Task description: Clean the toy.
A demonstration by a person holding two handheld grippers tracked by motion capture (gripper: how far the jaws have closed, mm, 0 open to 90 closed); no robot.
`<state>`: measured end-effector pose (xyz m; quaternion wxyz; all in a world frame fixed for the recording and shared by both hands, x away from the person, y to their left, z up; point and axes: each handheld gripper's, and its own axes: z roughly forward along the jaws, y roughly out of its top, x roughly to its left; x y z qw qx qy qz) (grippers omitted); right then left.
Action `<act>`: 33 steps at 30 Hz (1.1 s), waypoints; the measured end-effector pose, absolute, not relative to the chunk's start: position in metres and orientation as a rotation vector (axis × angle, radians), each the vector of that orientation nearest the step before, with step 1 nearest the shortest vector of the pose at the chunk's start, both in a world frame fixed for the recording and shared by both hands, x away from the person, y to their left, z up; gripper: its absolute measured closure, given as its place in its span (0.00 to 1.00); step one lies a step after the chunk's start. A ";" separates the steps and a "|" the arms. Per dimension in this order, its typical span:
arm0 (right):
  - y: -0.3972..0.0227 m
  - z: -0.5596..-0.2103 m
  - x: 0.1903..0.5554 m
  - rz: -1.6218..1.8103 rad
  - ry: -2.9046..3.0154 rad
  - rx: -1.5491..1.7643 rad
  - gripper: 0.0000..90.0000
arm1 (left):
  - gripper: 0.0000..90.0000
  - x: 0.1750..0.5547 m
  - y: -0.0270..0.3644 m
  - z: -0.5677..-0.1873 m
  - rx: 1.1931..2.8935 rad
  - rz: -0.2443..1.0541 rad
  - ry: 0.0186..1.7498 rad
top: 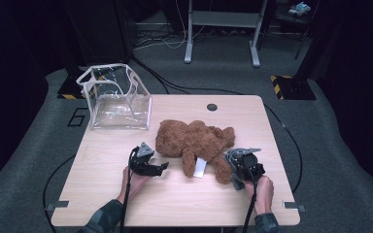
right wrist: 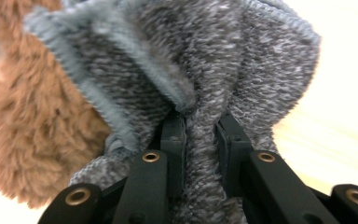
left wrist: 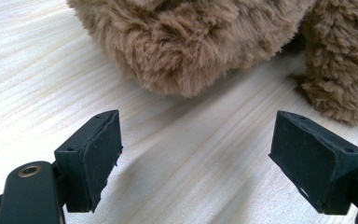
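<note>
The grey knitted cloth (right wrist: pixel 200 60) is one small piece of flecked, ribbed fabric, bunched into folds with a paler fuzzy hem along one edge. The right gripper (right wrist: pixel 201 140) has its two black fingers (right wrist: pixel 173 140) nearly closed on a pinched ridge of this cloth, which rises straight up from between them and fans out above. In the high view the right gripper (top: pixel 245 167) sits at the near right of the desk (top: pixel 126 204), touching the lower leg of the teddy bear (top: pixel 194 141).

There is one teddy bear, brown, shaggy and soft, lying flat across the middle of the desk; a white tag (top: pixel 200 168) rests by its arm. In the right gripper view its plush fur (right wrist: pixel 32 140) lies just beside the cloth.

The left gripper (left wrist: pixel 196 149) has its two fingers (left wrist: pixel 95 158) wide apart with nothing between them but bare desk (left wrist: pixel 191 177). Their pads are flat, matte black rubber blocks. The bear's rounded furry body (left wrist: pixel 186 42) lies just beyond them, not touching. In the high view the left gripper (top: pixel 148 162) sits just beside the bear.

One clear plastic bag (top: pixel 116 99) with white trim, boxy and open-topped, stands at the far corner of the pale, wood-grained desk, well apart from both pairs of fingers.
</note>
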<state>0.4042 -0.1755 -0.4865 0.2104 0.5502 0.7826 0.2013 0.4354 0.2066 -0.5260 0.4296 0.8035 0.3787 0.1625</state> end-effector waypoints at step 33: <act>-0.208 -0.437 0.417 0.723 1.967 1.553 0.84 | 0.16 0.402 0.159 -0.510 1.948 0.298 0.879</act>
